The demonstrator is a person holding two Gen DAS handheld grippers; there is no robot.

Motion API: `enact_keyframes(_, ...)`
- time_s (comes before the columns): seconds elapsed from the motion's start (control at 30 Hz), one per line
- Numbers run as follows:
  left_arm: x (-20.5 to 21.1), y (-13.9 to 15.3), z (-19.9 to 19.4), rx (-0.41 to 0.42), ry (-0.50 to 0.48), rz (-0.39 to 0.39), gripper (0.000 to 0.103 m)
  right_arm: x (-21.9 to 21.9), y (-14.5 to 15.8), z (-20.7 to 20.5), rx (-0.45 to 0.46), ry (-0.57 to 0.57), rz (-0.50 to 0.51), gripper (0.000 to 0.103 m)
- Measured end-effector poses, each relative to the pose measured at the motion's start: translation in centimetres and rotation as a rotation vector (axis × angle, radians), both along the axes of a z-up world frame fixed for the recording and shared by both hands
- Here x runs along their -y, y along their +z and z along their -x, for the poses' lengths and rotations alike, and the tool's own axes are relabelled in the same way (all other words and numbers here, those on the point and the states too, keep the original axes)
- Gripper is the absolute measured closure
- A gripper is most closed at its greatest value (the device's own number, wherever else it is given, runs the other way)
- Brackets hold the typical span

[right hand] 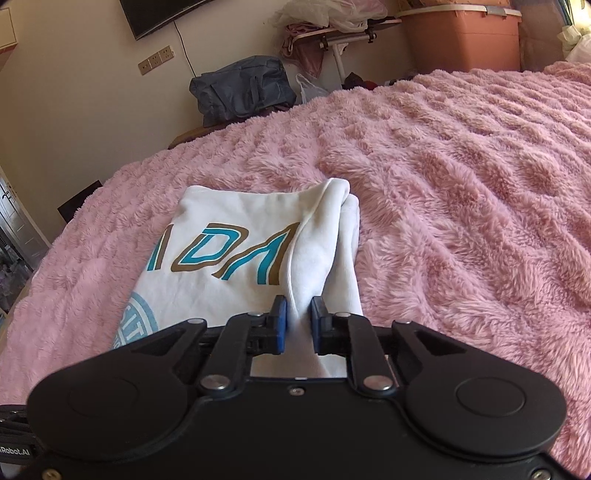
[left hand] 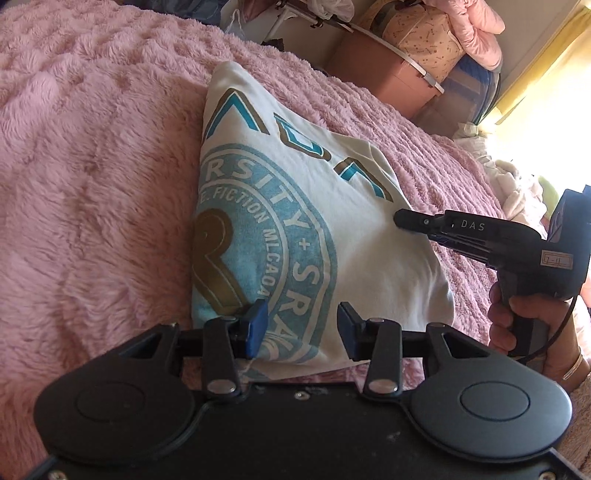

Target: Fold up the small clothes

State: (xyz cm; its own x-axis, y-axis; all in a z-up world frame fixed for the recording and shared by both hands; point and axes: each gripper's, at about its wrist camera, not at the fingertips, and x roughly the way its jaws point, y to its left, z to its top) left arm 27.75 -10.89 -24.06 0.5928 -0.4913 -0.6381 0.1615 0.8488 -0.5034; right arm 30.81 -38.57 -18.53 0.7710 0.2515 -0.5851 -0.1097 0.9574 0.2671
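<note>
A white T-shirt [left hand: 332, 229] with a blue and gold print lies partly folded on the pink fluffy blanket [left hand: 92, 184]. My left gripper [left hand: 302, 325] is open, its blue pads just above the shirt's near edge, holding nothing. My right gripper [right hand: 298, 317] is shut on a raised fold of the white shirt [right hand: 229, 229] at its right side. In the left wrist view the right gripper [left hand: 402, 218] touches the shirt's right edge, held by a hand [left hand: 532, 325].
The pink blanket [right hand: 461, 184] covers the whole bed. Beyond the bed stand a brown storage box [right hand: 465, 37], a grey bag [right hand: 240, 88] and a folding rack with clothes [right hand: 332, 33]. White laundry [left hand: 517, 184] lies at the bed's right side.
</note>
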Motion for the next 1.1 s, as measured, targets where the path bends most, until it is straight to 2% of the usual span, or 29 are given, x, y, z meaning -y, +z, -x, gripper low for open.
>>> enact_keyframes(0.1,-0.3,-1.6,-0.4,-0.016,0.002,0.018,0.059,0.2,-2.0,-0.6,-0.055,-0.008,0.001,0.091)
enact_keyframes(0.2,-0.3,-1.7,-0.9,-0.025,0.002,0.023,0.059,0.4,-3.8,-0.8,-0.068,-0.019,-0.01,0.089)
enact_keyframes(0.3,-1.0,-0.4,-0.6,-0.012,0.006,0.067,0.06,0.8,-3.1,-0.5,-0.056,-0.023,-0.04,0.082)
enact_keyframes(0.33,-1.4,0.2,-0.1,0.006,0.009,0.085,0.059,1.2,-2.6,-0.1,-0.048,-0.026,-0.058,0.076)
enact_keyframes(0.4,-2.1,1.2,1.2,0.055,0.007,0.083,0.058,1.9,-1.4,1.4,-0.021,-0.033,-0.073,0.076)
enact_keyframes(0.53,-2.6,2.0,4.7,0.179,-0.046,-0.084,0.057,3.0,0.1,5.8,0.009,-0.029,-0.053,0.075)
enact_keyframes(0.6,-2.2,1.5,5.7,0.2,-0.069,-0.195,0.057,3.5,-0.3,7.3,-0.02,-0.023,-0.049,0.075)
enact_keyframes(0.7,-1.4,0.7,6.2,0.228,-0.081,-0.316,0.057,3.8,-1.5,8.7,-0.06,-0.025,-0.064,0.075)
enact_keyframes(0.77,-1.1,0.5,6.0,0.253,-0.069,-0.34,0.058,3.8,-2.4,9.2,-0.076,-0.042,-0.076,0.075)
enact_keyframes(0.83,-0.8,0.0,5.7,0.237,-0.078,-0.38,0.062,3.7,-2.9,9.3,-0.08,-0.049,-0.09,0.07)
enact_keyframes(0.9,-0.5,-0.5,5.1,0.209,-0.074,-0.389,0.063,3.5,-3.2,9.3,-0.082,-0.059,-0.086,0.055)
enact_keyframes(0.93,-0.4,-0.8,5.0,0.192,-0.059,-0.387,0.066,3.3,-3.3,9.3,-0.078,-0.062,-0.086,0.056)
enact_keyframes(0.97,-0.4,-0.9,4.9,0.182,-0.043,-0.385,0.082,3.2,-3.4,9.2,-0.08,-0.059,-0.086,0.057)
enact_keyframes(1.0,-0.4,-0.9,4.9,0.176,-0.034,-0.368,0.093,3.0,-3.4,9.1,-0.082,-0.052,-0.086,0.062)
enact_keyframes(1.03,-0.3,-0.9,4.8,0.176,-0.021,-0.36,0.094,2.9,-3.5,9.0,-0.085,-0.045,-0.086,0.076)
enact_keyframes(1.1,0.3,-0.9,4.9,0.192,-0.008,-0.405,0.099,2.4,-3.6,8.9,-0.094,-0.035,-0.066,0.081)
